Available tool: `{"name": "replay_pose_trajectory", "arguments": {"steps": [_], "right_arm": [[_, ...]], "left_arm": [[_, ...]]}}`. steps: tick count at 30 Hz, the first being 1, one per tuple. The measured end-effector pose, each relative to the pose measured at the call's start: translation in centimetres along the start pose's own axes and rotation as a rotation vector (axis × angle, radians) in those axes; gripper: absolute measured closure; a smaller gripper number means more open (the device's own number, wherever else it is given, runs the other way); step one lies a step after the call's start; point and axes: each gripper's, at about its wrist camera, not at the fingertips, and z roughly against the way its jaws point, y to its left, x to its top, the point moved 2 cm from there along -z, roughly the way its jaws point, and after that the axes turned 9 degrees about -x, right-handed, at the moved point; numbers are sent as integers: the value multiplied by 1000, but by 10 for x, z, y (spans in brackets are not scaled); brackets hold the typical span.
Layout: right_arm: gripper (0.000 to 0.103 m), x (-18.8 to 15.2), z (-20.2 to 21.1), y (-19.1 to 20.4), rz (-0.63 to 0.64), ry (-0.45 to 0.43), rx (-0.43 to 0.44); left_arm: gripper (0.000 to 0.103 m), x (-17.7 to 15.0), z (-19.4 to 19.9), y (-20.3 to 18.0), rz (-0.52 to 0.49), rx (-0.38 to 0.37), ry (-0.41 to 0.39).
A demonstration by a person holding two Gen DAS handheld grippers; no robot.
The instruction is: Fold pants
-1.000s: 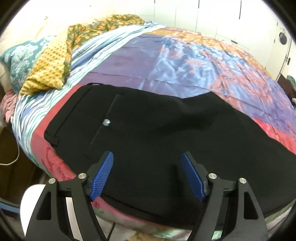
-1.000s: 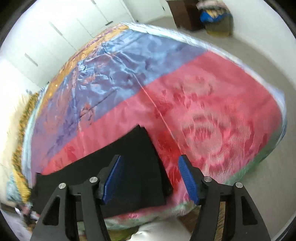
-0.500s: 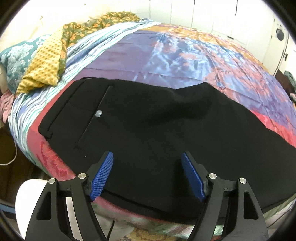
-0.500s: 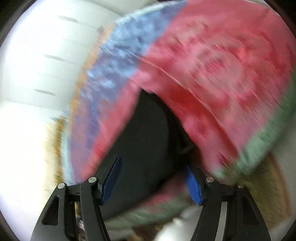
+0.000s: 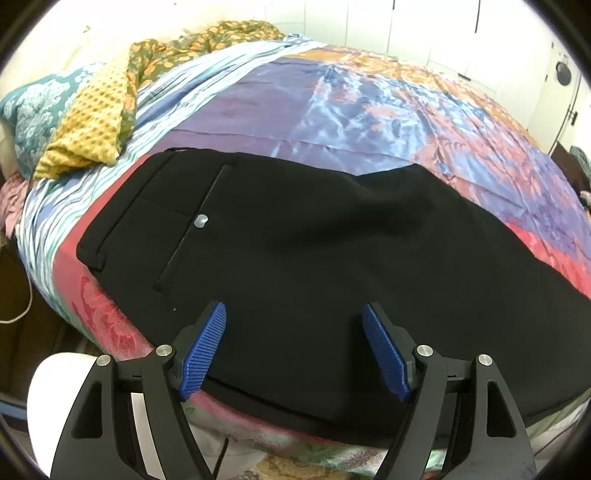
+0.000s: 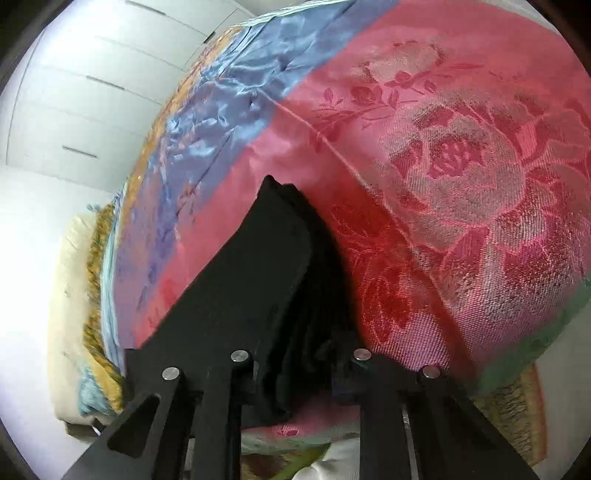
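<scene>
A bed [image 5: 369, 110] spread with a glossy patchwork cover of purple, blue, orange and red floral panels fills a bright room lined with white cupboard doors [image 5: 443, 33], with a teal patterned pillow [image 5: 33, 110] and a yellow waffle-weave cloth [image 5: 88, 133] heaped at its far left end beside a rumpled green and orange floral blanket [image 5: 207, 40]. Black pants [image 5: 314, 258] lie flat along the near edge of the bed, the waistband toward the pillow end, a back pocket with a small silver button [image 5: 200, 220] facing up, and the legs running off to the right. The left gripper [image 5: 295, 350] hovers over the near edge of the pants at about the seat, its blue ribbed fingers [image 5: 203, 350] spread wide apart with only the flat fabric beneath them and nothing pinched. In the right wrist view, the leg end of the pants [image 6: 258, 266] rests on the red rose-patterned panel of the cover [image 6: 461, 166], close to the bed's edge. The right gripper [image 6: 299, 373] is closing its jaws there, and a bunched fold of the black cloth at the hem stands gathered between the two arms, hiding the pads, so the cloth appears to be caught in the pinch. Below the bed's edge a strip of patterned rug [image 6: 517, 413] and a patch of white fabric [image 6: 340, 461] show.
</scene>
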Motion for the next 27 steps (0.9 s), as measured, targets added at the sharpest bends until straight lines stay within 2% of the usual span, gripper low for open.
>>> {"name": "replay_pose_trajectory", "arguments": {"steps": [2,6,10,14,16,19,22,23,24,25,26,27], "right_arm": [[86,-3,11,10,-12,-23,67],[86,-20,40,54,10,-59,219],[86,-47,42,133,54,-42,362],[86,-79,7,219,67,16,493],[86,-103,-25,269,122,39,489],[86,-146,-71,331,256,64,434],[86,-202,-113,392,507,76,363],[81,-222,-124,405,595,84,339],[77,-248,-138,422,741,87,279],[49,-262,-144,428,844,93,229],[29,-281,-145,432,965,84,173],[29,-291,-136,431,1043,51,159]], "left_arm": [[24,0,3,0,13,-23,-7],[25,2,3,-4,19,-66,-13],[24,3,0,-14,4,-100,-13],[24,2,4,-17,-8,-138,-23],[24,1,5,-14,0,-155,-21],[25,0,8,-7,23,-167,-21],[24,0,10,3,59,-180,-24],[24,0,10,6,77,-190,-23],[24,0,11,9,98,-207,-21],[24,-1,12,12,115,-223,-21],[24,-1,14,14,136,-241,-20],[24,-1,18,14,145,-254,-21]]}}
